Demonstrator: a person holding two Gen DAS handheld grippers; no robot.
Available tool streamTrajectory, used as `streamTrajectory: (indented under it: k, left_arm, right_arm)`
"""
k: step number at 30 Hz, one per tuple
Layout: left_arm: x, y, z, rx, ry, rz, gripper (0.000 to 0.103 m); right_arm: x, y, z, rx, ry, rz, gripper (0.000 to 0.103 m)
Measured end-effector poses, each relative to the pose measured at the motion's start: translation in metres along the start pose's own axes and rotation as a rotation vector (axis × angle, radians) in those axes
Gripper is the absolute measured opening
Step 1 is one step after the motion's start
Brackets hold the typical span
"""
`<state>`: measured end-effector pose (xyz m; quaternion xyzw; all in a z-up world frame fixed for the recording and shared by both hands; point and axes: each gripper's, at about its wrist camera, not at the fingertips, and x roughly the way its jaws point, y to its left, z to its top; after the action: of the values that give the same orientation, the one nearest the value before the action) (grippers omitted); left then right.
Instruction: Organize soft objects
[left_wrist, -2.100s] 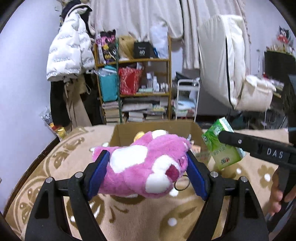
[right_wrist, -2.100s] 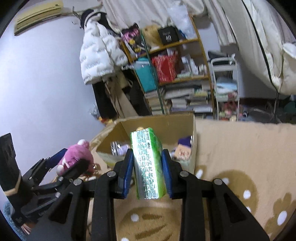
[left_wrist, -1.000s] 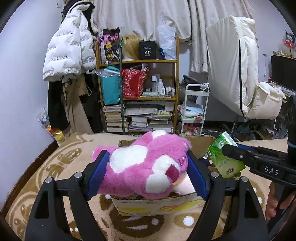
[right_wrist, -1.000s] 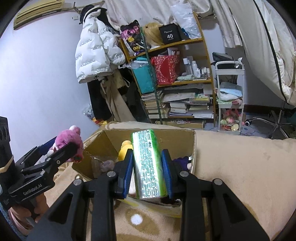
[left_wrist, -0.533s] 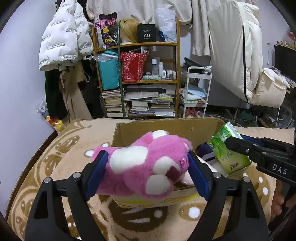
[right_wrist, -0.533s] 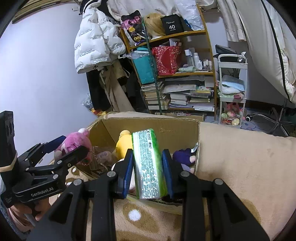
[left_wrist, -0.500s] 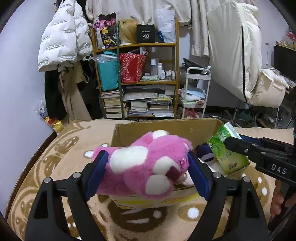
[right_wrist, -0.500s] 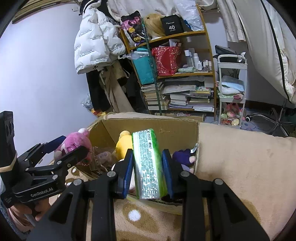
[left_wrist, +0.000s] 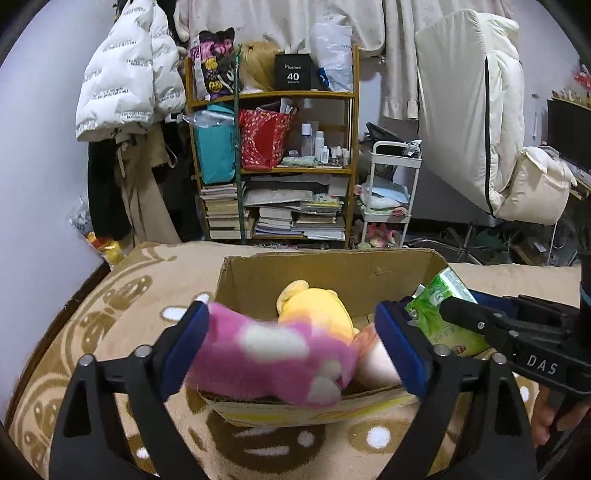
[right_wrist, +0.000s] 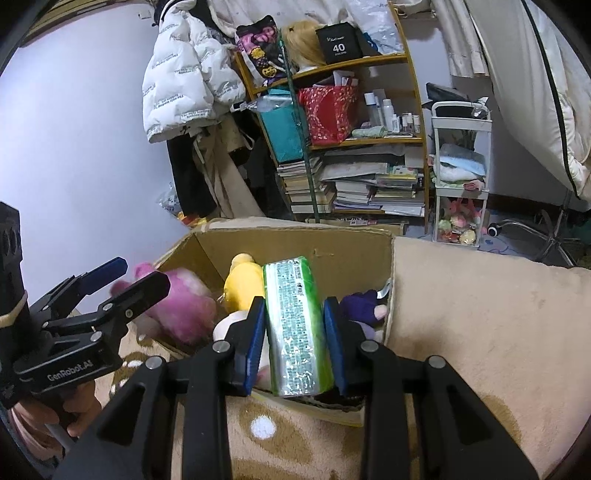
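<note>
hanging between the spread pads of the left gripper, the pink plush sits blurred over the cardboard box, looking light and squashy; the right gripper stays clenched on the green tissue pack, soft-sided, best pinched mid-body.

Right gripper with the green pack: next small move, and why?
Probably open the right gripper and drop the green tissue pack in. It's shut on the pack, already over the near edge of the cardboard box, with plush toys below. The left gripper stands open, the pink plush blurred between its pads.
</note>
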<state>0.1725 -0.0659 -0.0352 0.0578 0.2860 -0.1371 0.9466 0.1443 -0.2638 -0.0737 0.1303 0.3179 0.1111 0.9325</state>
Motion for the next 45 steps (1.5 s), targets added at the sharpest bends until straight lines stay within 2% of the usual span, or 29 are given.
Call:
streamTrajectory:
  k: [2,3,4,5,6,8,9,10,13,19,27,31,34,38,45]
  left_arm:
    - [-0.001,0.000,0.001,-0.003,-0.002,0.019,0.098]
    - [-0.002,0.001,0.001,-0.003,-0.001,0.022,0.098]
    - [-0.003,0.002,0.001,-0.005,0.002,0.027,0.098]
    - [-0.005,0.003,0.001,-0.008,0.005,0.032,0.099]
    - [-0.006,0.004,0.000,-0.009,0.007,0.039,0.100]
    - [-0.011,0.006,-0.001,-0.006,0.014,0.070,0.102]
    - [-0.013,0.007,-0.002,-0.006,0.017,0.084,0.102]
    - [-0.017,0.009,-0.002,-0.010,0.016,0.099,0.102]
    - [-0.034,0.011,-0.005,0.003,-0.007,0.137,0.102]
    - [-0.074,0.009,-0.006,0.046,-0.035,0.185,0.102]
    - [-0.124,0.002,-0.008,0.061,-0.083,0.187,0.102]
    - [-0.148,0.002,-0.010,0.037,-0.067,0.155,0.102]
    - [-0.168,0.004,-0.016,0.021,-0.091,0.163,0.102]
    - [-0.186,0.000,-0.023,0.055,-0.118,0.189,0.102]
    - [-0.212,-0.003,-0.033,0.066,-0.158,0.184,0.102]
  right_arm:
    - [0.000,0.000,0.000,-0.002,0.006,0.000,0.034]
    - [0.000,0.000,0.000,0.001,0.003,0.002,0.040]
    - [-0.002,-0.001,0.000,0.007,-0.002,0.006,0.052]
    - [-0.003,0.000,0.000,0.012,-0.010,0.006,0.058]
    - [-0.007,0.000,0.001,0.014,-0.026,0.006,0.064]
    - [-0.012,0.002,0.001,0.010,-0.037,0.002,0.066]
    - [-0.014,0.002,0.002,0.009,-0.037,-0.002,0.073]
    - [-0.016,0.002,0.002,0.009,-0.037,-0.007,0.083]
    - [-0.027,0.003,0.001,0.026,-0.061,-0.033,0.101]
    - [-0.053,0.015,0.002,0.003,-0.111,-0.058,0.103]
    - [-0.103,0.034,-0.007,-0.014,-0.208,-0.087,0.103]
    - [-0.125,0.043,-0.008,-0.032,-0.247,-0.101,0.103]
    - [-0.145,0.049,-0.011,-0.035,-0.288,-0.099,0.103]
    - [-0.167,0.059,-0.019,-0.064,-0.352,-0.112,0.103]
    - [-0.182,0.075,-0.036,-0.115,-0.346,-0.138,0.103]
